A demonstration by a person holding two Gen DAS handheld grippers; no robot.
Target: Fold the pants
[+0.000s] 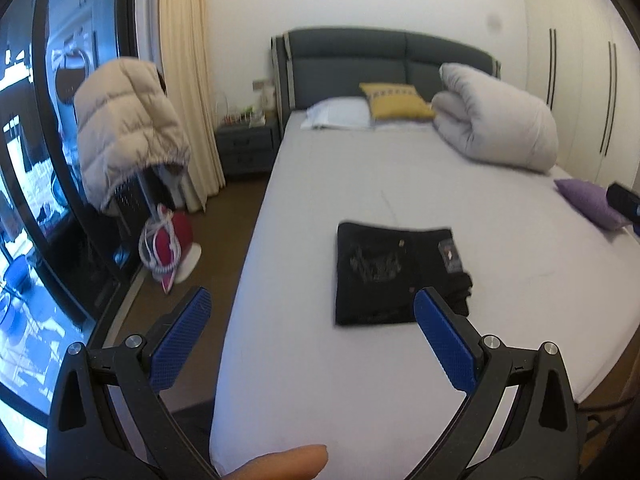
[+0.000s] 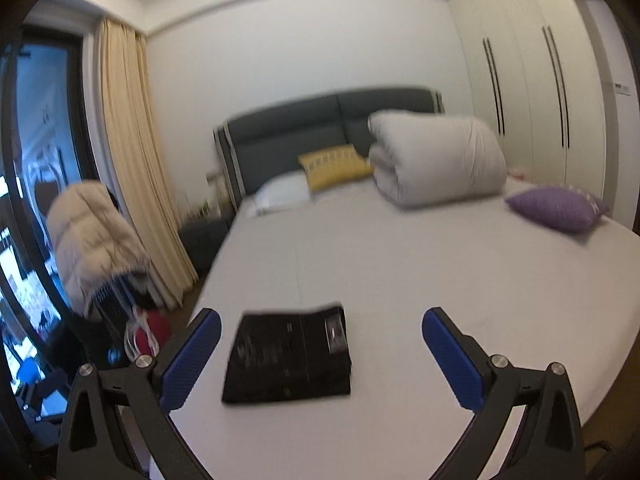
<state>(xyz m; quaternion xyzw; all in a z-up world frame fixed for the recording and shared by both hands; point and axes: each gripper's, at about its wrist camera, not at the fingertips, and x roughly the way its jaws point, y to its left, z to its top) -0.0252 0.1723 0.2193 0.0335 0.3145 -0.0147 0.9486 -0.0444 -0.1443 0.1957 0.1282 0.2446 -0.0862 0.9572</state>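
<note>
Black pants (image 1: 396, 272) lie folded into a flat rectangle on the grey bed (image 1: 320, 200), near its foot. In the right wrist view the pants (image 2: 288, 356) lie between and just beyond the fingers. My left gripper (image 1: 312, 300) is open and empty, held above the bed's near edge, apart from the pants. My right gripper (image 2: 320, 320) is open and empty, held above the bed in front of the pants. The tip of the right gripper (image 1: 624, 200) shows at the right edge of the left wrist view.
A rolled white duvet (image 1: 496, 120), a yellow cushion (image 1: 396, 100) and a white pillow (image 1: 340, 112) lie at the headboard. A purple cushion (image 2: 560, 206) lies at the right. A beige puffer jacket (image 1: 128, 128) hangs left of the bed, above a red iron (image 1: 168, 244). Wardrobe doors (image 2: 540, 92) stand at the right.
</note>
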